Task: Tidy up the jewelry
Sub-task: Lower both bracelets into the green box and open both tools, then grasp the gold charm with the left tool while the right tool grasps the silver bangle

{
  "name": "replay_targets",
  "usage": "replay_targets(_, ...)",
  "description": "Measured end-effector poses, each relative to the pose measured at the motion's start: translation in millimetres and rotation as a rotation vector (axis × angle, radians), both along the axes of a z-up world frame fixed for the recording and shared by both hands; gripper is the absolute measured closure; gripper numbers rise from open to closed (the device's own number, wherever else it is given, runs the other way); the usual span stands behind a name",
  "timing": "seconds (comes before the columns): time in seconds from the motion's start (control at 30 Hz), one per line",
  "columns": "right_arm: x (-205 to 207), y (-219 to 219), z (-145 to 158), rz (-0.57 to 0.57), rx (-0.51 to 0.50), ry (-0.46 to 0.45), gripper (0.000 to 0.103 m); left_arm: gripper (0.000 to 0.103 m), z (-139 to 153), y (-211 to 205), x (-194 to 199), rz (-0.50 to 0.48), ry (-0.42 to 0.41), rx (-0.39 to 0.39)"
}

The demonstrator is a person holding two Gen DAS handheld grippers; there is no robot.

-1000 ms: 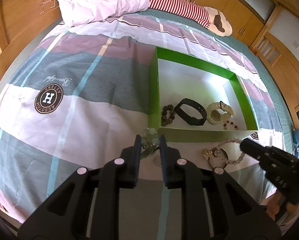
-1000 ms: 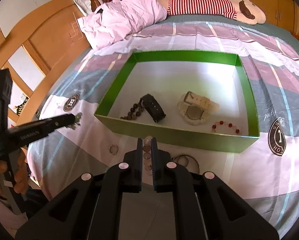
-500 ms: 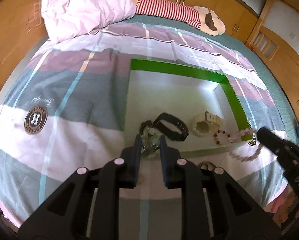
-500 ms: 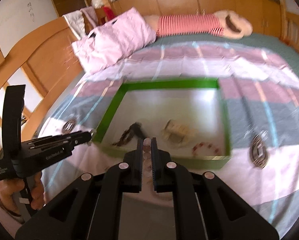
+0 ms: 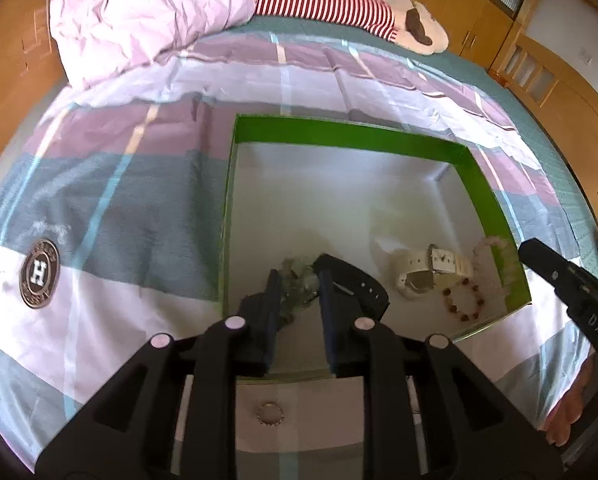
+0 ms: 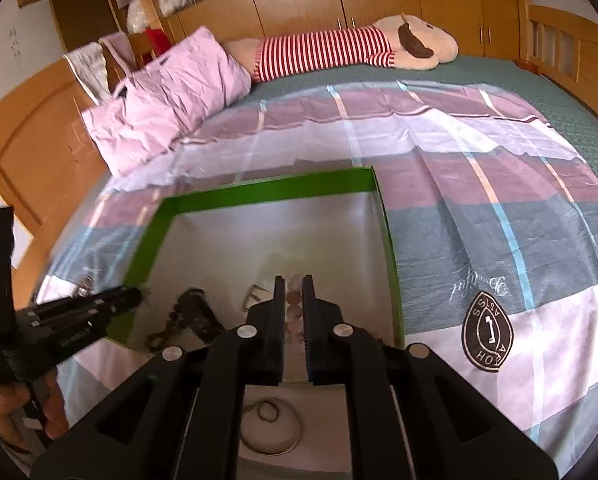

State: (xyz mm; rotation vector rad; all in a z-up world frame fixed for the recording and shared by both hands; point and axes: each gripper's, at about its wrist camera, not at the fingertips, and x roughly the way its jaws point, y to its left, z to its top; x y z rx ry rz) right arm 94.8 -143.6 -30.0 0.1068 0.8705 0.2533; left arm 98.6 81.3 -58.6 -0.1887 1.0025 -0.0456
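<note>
Left wrist view: left tool (image 5: 296,280) pinches a pale green bracelet (image 5: 299,278) over the green box (image 5: 339,132), black band (image 5: 355,284) just right of it.

Right wrist view: right tool (image 6: 294,286) squeezes pink beads (image 6: 293,308) over the box (image 6: 259,190); thin ring (image 6: 267,410) lies on the bed (image 6: 459,168) below.

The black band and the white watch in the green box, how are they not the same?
The black band is dark and plain, with no dial showing. The white watch is cream, with a round face and a metal buckle. The black band lies right beside the left claw and partly under it, while the white watch lies further right, near the red bead bracelet. Both are wrist straps resting on the white floor of the green box.
</note>
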Motion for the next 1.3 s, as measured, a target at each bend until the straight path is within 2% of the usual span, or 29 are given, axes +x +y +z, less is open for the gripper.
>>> replay_targets(0.07, -3, 0, 1, 0.005, 0.002, 0.005, 0.068, 0.078, 0, 1, -2, 0.005, 0.006, -0.013)
replay_targets(0.1, -6, 0, 4, 0.012, 0.009, 0.003, 0.063, 0.076, 3, 0, -4, -0.001, 0.003, -0.012)
replay_targets(0.17, -14, 0, 7, 0.042, 0.026, 0.014, 0.061, 0.071, 12, -3, -15, -0.012, -0.018, -0.009)
replay_targets(0.23, -25, 6, 8, 0.095, 0.032, 0.048, 0.061, 0.071, 19, -9, -28, -0.044, -0.033, -0.025)
replay_targets(0.3, -36, 15, 1, 0.141, -0.015, 0.104, 0.061, 0.071, 20, -23, -46, -0.099, -0.022, 0.0)
replay_targets(0.43, -44, 26, -44, 0.172, -0.127, 0.238, 0.069, 0.071, 1, -43, -58, -0.137, 0.047, 0.053)
replay_targets(0.5, -41, 20, -69, 0.149, -0.115, 0.315, 0.069, 0.071, -11, -48, -56, -0.151, 0.087, 0.04)
replay_targets(0.6, -38, 18, -84, 0.155, -0.083, 0.353, 0.069, 0.07, -25, -50, -51, -0.147, 0.13, 0.023)
replay_targets(0.67, -38, 21, -90, 0.158, -0.126, 0.36, 0.069, 0.067, -30, -49, -48, -0.138, 0.146, -0.003)
replay_targets(0.7, -38, 22, -93, 0.154, -0.145, 0.366, 0.073, 0.067, -33, -49, -45, -0.133, 0.154, -0.02)
replay_targets(0.77, -39, 23, -94, 0.151, -0.184, 0.368, 0.094, 0.065, -39, -52, -43, -0.134, 0.162, -0.039)
replay_targets(0.83, -41, 22, -90, 0.164, -0.204, 0.378, 0.099, 0.064, -43, -60, -43, -0.148, 0.163, -0.03)
replay_targets(0.93, -43, 12, -85, 0.134, -0.229, 0.377, 0.1, 0.059, -51, -75, -42, -0.172, 0.166, 0.012)
replay_targets(1.17, -43, -5, -82, 0.107, -0.23, 0.385, 0.1, 0.059, -71, -91, -30, -0.172, 0.187, 0.057)
replay_targets(1.2, -43, -6, -82, 0.11, -0.227, 0.389, 0.1, 0.06, -72, -92, -29, -0.169, 0.187, 0.066)
replay_targets(1.23, -45, -6, -83, 0.113, -0.225, 0.39, 0.1, 0.069, -71, -92, -30, -0.161, 0.18, 0.083)
replay_targets(1.27, -46, -6, -82, 0.116, -0.223, 0.391, 0.1, 0.083, -71, -91, -31, -0.146, 0.175, 0.103)
replay_targets(1.3, -46, -5, -81, 0.119, -0.221, 0.389, 0.1, 0.083, -71, -91, -31, -0.136, 0.177, 0.106)
